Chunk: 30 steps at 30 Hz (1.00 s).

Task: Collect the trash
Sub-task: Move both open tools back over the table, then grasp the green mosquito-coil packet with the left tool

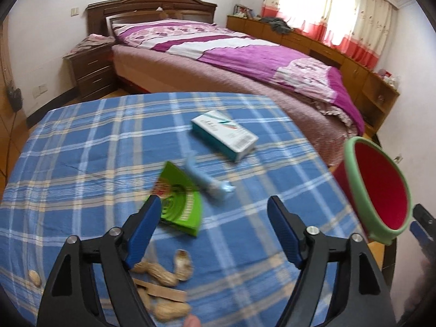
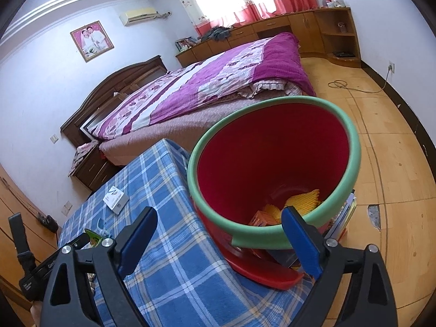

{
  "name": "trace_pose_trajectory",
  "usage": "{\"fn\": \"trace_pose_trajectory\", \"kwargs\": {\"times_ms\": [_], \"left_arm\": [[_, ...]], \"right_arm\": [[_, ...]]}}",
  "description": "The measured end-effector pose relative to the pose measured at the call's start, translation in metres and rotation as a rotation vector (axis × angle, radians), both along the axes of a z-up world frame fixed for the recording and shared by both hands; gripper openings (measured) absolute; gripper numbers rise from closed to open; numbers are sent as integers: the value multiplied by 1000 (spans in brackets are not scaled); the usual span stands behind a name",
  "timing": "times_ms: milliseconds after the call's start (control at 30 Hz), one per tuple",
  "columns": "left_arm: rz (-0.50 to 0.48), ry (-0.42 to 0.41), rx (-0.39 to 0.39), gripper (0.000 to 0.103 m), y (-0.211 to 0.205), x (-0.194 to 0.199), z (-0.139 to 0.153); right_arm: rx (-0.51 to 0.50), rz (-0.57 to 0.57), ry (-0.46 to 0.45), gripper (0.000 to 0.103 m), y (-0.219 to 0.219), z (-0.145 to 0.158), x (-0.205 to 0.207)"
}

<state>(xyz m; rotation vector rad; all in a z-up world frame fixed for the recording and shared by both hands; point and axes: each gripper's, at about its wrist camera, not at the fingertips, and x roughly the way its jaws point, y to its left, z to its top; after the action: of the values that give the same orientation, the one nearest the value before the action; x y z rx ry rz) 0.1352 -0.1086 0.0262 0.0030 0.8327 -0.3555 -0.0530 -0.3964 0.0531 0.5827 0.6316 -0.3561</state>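
Green packet (image 1: 179, 204): lying at 11 o'clock, touching left tongs' (image 1: 214, 218) wide-gaping fingertip.
Red bin (image 2: 272, 169): sitting at 12 o'clock of right tongs (image 2: 219, 223), gaping wide, empty.

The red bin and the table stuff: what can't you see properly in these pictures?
- Red bin: right wrist view, the green rim and the right gripper hide part of the trash inside.
- Peanut shells: left wrist view, partly behind the left gripper.
- Green packet: left view, print blurred.
- White box: right view, too small to read.
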Motion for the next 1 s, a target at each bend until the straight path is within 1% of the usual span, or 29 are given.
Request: {"fn": "trace_pose_trajectory", "kwargs": {"times_ms": [200, 533, 733, 833, 867, 900, 1000], "left_arm": [[39, 31, 43, 86, 13, 17, -16], [49, 100, 96, 86, 19, 36, -40], [48, 87, 146, 85, 15, 38, -41], [40, 72, 152, 76, 14, 35, -40], [36, 68, 151, 69, 14, 34, -39], [27, 65, 150, 68, 14, 33, -38], [19, 64, 145, 67, 16, 34, -38]], "right_arm": [[-6, 21, 20, 94, 9, -3, 9], [-13, 50, 42, 94, 19, -6, 19], [-16, 66, 52, 94, 25, -8, 24], [-16, 76, 58, 94, 28, -8, 27], [-17, 80, 60, 94, 30, -9, 29], [-19, 86, 61, 94, 31, -8, 30], [-25, 105, 64, 94, 37, -7, 33]]}}
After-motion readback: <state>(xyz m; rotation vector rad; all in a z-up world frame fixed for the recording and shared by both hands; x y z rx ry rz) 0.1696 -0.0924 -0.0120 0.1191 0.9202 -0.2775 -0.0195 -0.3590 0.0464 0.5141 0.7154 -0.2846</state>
